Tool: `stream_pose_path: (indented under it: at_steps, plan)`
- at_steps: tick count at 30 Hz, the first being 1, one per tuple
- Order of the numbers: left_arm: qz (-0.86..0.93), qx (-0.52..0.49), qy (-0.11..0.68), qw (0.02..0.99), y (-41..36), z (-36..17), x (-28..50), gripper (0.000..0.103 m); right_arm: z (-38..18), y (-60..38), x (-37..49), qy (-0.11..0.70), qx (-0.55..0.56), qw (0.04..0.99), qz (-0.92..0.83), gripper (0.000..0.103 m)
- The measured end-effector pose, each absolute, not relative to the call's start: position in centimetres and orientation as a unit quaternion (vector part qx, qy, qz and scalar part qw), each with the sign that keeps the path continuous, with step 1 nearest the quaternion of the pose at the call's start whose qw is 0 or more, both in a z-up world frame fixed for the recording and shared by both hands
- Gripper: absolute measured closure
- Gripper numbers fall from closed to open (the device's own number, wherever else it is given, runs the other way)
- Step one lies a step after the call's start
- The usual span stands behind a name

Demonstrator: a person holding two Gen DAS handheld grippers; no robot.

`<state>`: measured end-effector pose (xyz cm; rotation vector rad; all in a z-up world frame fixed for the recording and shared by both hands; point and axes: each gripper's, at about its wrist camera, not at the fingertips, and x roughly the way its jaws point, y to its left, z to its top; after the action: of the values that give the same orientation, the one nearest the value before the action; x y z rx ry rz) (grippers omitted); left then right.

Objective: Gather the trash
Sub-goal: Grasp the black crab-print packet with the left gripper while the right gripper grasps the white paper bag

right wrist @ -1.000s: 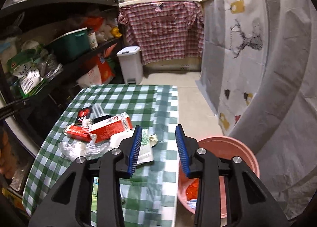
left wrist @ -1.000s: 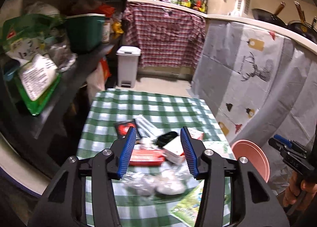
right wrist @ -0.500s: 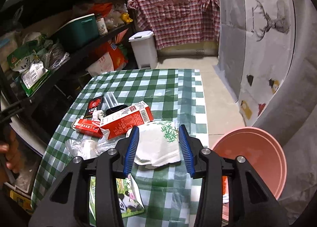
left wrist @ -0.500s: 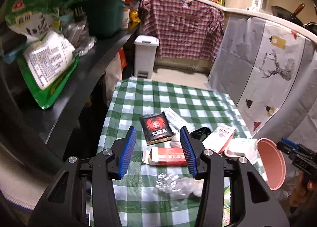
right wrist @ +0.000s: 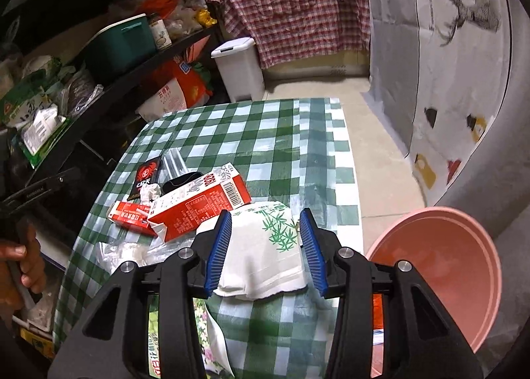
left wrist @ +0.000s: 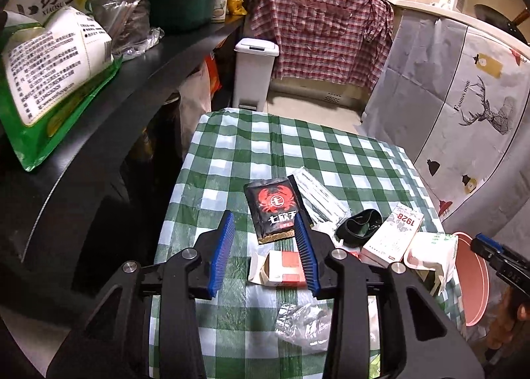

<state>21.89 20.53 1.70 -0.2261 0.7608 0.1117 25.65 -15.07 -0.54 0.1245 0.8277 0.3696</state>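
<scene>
Trash pickup, both jaws apart, nothing gripped.
Right gripper [right wrist: 265,243] straddles white bamboo-print wrapper [right wrist: 265,246], pink bin [right wrist: 463,246] at 3 o'clock. Risk: limp wrapper slips; left gripper [left wrist: 265,250] idle.

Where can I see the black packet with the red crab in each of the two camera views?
Left wrist view: the black packet lies in the middle, flat on the checked tablecloth, just beyond the open left tool.
Right wrist view: it lies at middle left, partly hidden behind crumpled paper.
Shared landmark: the white pedal bin on the floor beyond the table.
</scene>
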Motion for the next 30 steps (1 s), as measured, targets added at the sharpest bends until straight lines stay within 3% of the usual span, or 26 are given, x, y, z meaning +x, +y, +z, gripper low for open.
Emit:
stream_pose_path:
  at_steps: [13, 27, 30]
  plan:
    - [0.040, -0.109, 0.366, 0.923, 20.0, 2.0, 22.4, 0.065, -3.2, -15.5, 29.3, 0.445, 0.132, 0.863, 0.198, 0.046]
    - [0.050, -0.126, 0.402, 0.906, 20.6, -2.0, 25.3, 0.065, -3.6, -12.8, 28.7, 0.465, 0.091, 0.844, 0.252, 0.052]
    - [0.046, -0.121, 0.415, 0.901, 20.0, -3.1, 26.4, 0.058, -3.3, -12.5, 28.2, 0.466, 0.079, 0.840, 0.267, 0.056]
